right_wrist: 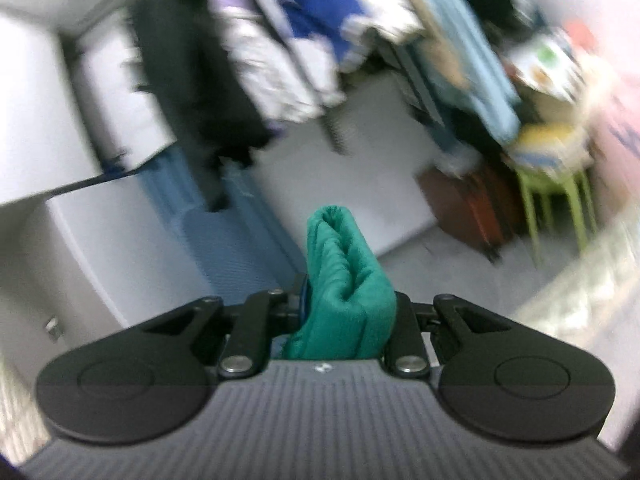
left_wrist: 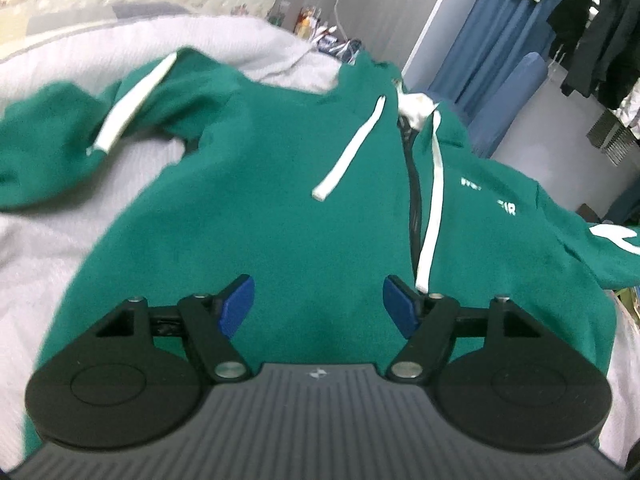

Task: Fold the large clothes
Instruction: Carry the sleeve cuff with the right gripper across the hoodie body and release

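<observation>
A green zip hoodie (left_wrist: pixel 256 208) with white drawstrings lies spread front-up on a white bedcover (left_wrist: pixel 48 240), one sleeve (left_wrist: pixel 60 136) stretched to the left. My left gripper (left_wrist: pixel 318 300) is open, its blue pads (left_wrist: pixel 238 308) hovering just above the hoodie's lower front. My right gripper (right_wrist: pixel 348 304) is shut on a bunched fold of the green hoodie fabric (right_wrist: pixel 344 276), held up in the air facing the room. The right wrist view is blurred.
Blue curtains (left_wrist: pixel 492 60) and hanging dark clothes (left_wrist: pixel 600 40) stand beyond the bed on the right. A cluttered shelf (left_wrist: pixel 316 28) is at the far end. The right wrist view shows a clothes rack (right_wrist: pixel 280 40), a green stool (right_wrist: pixel 556 184) and grey floor (right_wrist: pixel 372 160).
</observation>
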`<control>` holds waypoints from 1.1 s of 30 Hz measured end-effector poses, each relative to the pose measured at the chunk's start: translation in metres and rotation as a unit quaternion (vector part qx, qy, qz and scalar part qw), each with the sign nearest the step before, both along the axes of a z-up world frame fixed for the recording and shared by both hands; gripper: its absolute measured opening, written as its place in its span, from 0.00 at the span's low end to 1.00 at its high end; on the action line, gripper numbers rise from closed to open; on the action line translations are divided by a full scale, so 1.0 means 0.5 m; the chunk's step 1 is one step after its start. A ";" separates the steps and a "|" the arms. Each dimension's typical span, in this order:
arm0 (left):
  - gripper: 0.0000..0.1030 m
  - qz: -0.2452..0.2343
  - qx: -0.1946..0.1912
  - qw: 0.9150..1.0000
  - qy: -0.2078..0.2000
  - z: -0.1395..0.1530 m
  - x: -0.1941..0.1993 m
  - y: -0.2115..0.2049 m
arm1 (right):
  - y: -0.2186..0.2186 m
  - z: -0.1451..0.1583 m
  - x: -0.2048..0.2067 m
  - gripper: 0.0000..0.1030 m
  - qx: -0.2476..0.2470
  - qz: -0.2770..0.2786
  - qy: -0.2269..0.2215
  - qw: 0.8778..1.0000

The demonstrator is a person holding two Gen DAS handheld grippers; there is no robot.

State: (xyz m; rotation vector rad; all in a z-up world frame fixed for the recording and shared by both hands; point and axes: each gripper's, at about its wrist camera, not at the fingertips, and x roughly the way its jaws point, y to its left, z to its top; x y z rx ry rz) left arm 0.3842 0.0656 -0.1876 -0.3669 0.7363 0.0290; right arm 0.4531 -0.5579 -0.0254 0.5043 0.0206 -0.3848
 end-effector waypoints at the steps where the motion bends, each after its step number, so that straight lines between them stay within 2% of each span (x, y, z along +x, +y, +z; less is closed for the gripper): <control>1: 0.73 -0.003 0.003 1.000 -0.007 0.008 -0.002 0.006 | 0.032 0.027 0.002 0.22 -0.016 0.009 -0.005 1.000; 3: 0.73 -0.016 0.023 0.999 -0.029 0.021 -0.007 0.013 | 0.108 0.083 0.001 0.22 -0.051 0.033 -0.021 0.998; 5: 0.73 -0.011 0.067 0.996 -0.051 0.033 -0.015 0.018 | 0.184 0.134 0.006 0.22 -0.085 0.054 -0.034 0.994; 7: 0.73 -0.014 0.081 0.995 -0.064 0.039 -0.021 0.031 | 0.273 0.181 0.007 0.22 -0.123 0.079 -0.044 0.988; 11: 0.73 0.008 0.056 0.995 -0.078 0.046 -0.035 0.087 | 0.454 0.239 0.006 0.22 -0.179 0.141 -0.066 0.972; 14: 0.73 0.026 0.032 0.996 -0.083 0.049 -0.042 0.136 | 0.601 0.241 -0.011 0.21 -0.218 0.192 -0.077 0.954; 17: 0.73 0.047 0.001 0.995 -0.091 0.050 -0.049 0.184 | 0.750 0.205 -0.036 0.21 -0.262 0.237 -0.075 0.932; 22: 0.73 0.076 -0.051 0.991 -0.097 0.048 -0.064 0.251 | 0.952 0.071 -0.060 0.21 -0.305 0.307 -0.041 0.900; 26: 0.73 0.092 -0.085 0.986 -0.108 0.050 -0.072 0.292 | 1.059 -0.044 -0.068 0.22 -0.301 0.352 -0.003 0.886; 30: 0.73 0.102 -0.102 0.982 -0.118 0.050 -0.069 0.321 | 1.145 -0.165 -0.076 0.22 -0.326 0.384 0.040 0.863; 33: 0.73 0.114 -0.120 0.980 -0.114 0.035 -0.052 0.341 | 1.181 -0.250 -0.080 0.22 -0.324 0.409 0.084 0.849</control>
